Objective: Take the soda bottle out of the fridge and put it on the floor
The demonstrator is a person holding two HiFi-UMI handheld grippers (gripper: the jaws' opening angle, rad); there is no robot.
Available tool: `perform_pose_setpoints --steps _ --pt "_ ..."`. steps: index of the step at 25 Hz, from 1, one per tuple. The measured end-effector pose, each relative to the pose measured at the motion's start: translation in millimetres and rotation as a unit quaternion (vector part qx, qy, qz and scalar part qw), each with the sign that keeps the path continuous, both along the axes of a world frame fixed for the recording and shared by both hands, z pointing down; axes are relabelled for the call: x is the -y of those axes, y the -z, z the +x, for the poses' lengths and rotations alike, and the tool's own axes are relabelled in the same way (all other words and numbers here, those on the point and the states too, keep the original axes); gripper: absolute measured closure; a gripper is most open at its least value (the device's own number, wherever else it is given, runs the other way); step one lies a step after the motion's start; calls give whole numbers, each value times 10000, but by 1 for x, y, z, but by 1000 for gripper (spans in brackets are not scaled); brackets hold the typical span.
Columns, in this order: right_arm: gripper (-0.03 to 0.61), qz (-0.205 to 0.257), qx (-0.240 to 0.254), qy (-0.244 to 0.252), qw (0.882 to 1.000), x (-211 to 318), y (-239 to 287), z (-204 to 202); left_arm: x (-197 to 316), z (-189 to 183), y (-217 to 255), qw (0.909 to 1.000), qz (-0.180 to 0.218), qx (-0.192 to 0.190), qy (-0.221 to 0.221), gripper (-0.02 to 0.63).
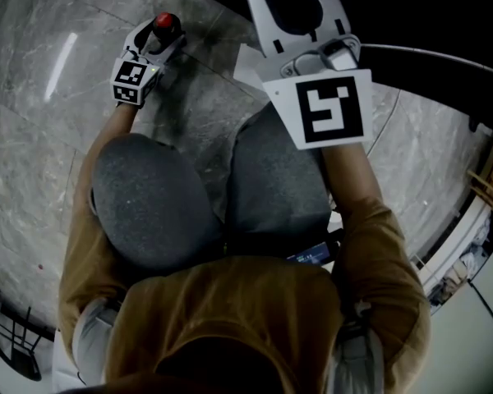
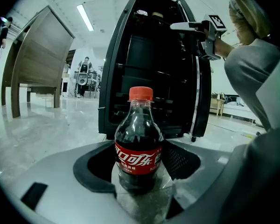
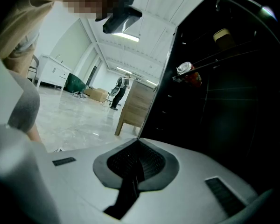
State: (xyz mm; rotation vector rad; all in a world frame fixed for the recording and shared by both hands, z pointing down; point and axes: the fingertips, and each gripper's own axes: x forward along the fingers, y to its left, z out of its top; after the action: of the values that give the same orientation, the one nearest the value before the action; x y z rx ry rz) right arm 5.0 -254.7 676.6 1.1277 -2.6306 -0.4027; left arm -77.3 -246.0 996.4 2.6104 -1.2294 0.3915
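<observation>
The soda bottle (image 2: 138, 148), out of the fridge (image 2: 144, 55), stands upright, clamped between the wide-spread jaws of the left gripper (image 2: 139, 167) low over the floor (image 2: 42, 125) directly beneath it, while the right gripper (image 3: 136, 164), jaws together on nothing, is farther off by the fridge.

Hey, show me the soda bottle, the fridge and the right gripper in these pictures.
soda bottle (image 2: 138, 158), left gripper view, on its red label.
fridge (image 2: 149, 64), left gripper view, on its dark open interior.
right gripper (image 3: 138, 146), right gripper view, where its closed jaw tips meet.
</observation>
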Motion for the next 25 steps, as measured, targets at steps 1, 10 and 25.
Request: perform_pose_setpoints --steps 1,10,25 --pt "575 -2 -17 17 10000 -3 1 1 -3 1 1 10000 16 16 -17 316" --pt "575 5 49 -31 10000 -4 0 1 -7 -2 -13 9999 1 109 -39 316" --pt "575 54 219 -51 9997 -6 9 7 6 0 25 9994 308 51 -126 272"
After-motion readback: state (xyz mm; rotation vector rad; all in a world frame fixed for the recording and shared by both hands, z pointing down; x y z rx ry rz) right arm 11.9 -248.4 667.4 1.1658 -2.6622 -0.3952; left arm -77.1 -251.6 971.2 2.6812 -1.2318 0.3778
